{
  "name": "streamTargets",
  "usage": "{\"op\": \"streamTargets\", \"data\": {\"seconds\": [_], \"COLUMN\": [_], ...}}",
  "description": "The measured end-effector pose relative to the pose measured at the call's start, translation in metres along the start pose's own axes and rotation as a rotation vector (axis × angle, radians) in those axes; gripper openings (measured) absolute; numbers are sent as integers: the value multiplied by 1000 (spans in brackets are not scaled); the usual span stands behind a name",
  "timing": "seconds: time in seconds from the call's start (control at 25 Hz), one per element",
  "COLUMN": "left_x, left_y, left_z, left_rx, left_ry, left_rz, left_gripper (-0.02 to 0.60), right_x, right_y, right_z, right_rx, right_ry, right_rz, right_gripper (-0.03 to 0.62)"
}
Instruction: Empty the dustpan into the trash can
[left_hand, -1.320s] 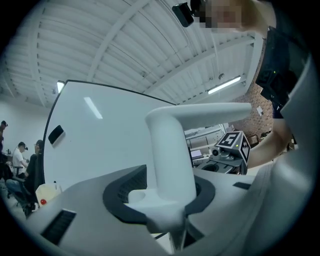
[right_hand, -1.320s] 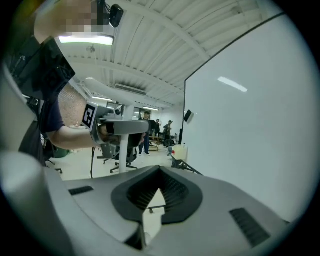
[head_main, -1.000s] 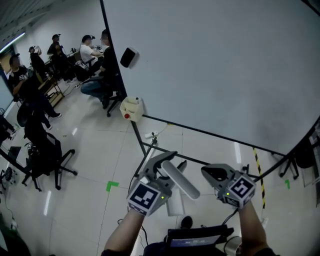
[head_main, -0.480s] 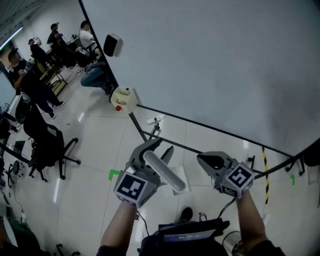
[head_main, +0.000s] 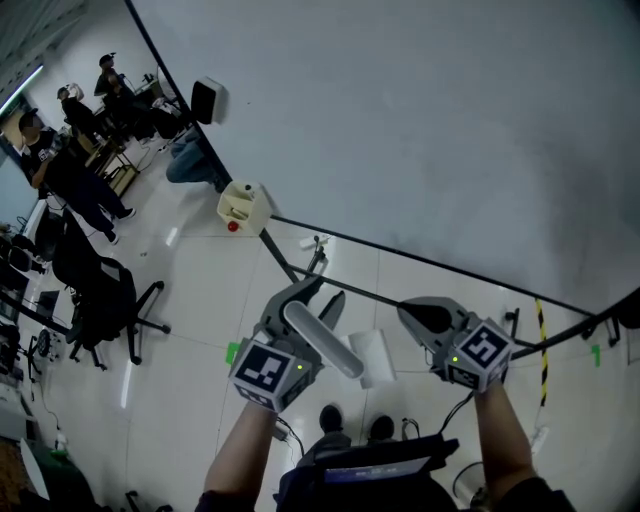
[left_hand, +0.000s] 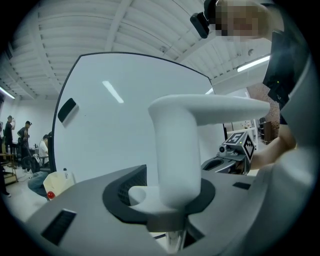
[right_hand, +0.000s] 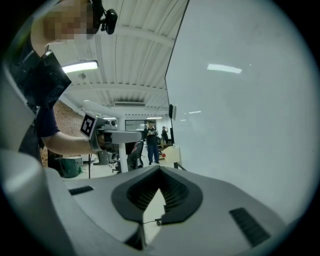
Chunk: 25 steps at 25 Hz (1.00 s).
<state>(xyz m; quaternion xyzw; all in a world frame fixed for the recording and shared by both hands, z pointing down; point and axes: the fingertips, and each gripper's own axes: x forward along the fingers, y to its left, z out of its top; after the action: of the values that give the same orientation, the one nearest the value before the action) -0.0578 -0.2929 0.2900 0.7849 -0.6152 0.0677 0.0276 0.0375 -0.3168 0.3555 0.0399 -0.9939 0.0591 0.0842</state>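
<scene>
Above the floor (head_main: 190, 300), the left gripper (head_main: 310, 305) pinches the dustpan handle (head_main: 325, 342), which slants toward the closed, empty right gripper (head_main: 418, 314).

White plastic dustpan (head_main: 374, 357), off the floor, carried in front of the person. Its rounded handle (head_main: 322, 340) slants from 10 to 4 o'clock in the head view, clamped between the left gripper (head_main: 318, 298) fingers. In the left gripper view it stands upright, then bends toward 3 o'clock. The pan hangs at 4 o'clock of the grip.
</scene>
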Motion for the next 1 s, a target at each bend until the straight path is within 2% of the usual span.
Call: {"op": "streamTargets", "data": {"seconds": [0.36, 0.52, 0.68, 1.0], "left_x": [13, 19, 26, 48], "left_y": [41, 57, 94, 125], "left_z": [-20, -29, -50, -107], "left_rx": [-22, -62, -137, -119], "left_ry": [-32, -38, -41, 6], "left_rz": [-84, -198, -262, -357], "left_gripper": [143, 143, 143, 143], "right_x": [44, 64, 94, 140], "right_y": [0, -5, -10, -8], "right_z": [5, 8, 6, -8], "right_rx": [-24, 0, 20, 52], "right_ry": [33, 64, 90, 148], "right_rz": [-50, -161, -254, -357], "right_gripper": [12, 12, 12, 12]}}
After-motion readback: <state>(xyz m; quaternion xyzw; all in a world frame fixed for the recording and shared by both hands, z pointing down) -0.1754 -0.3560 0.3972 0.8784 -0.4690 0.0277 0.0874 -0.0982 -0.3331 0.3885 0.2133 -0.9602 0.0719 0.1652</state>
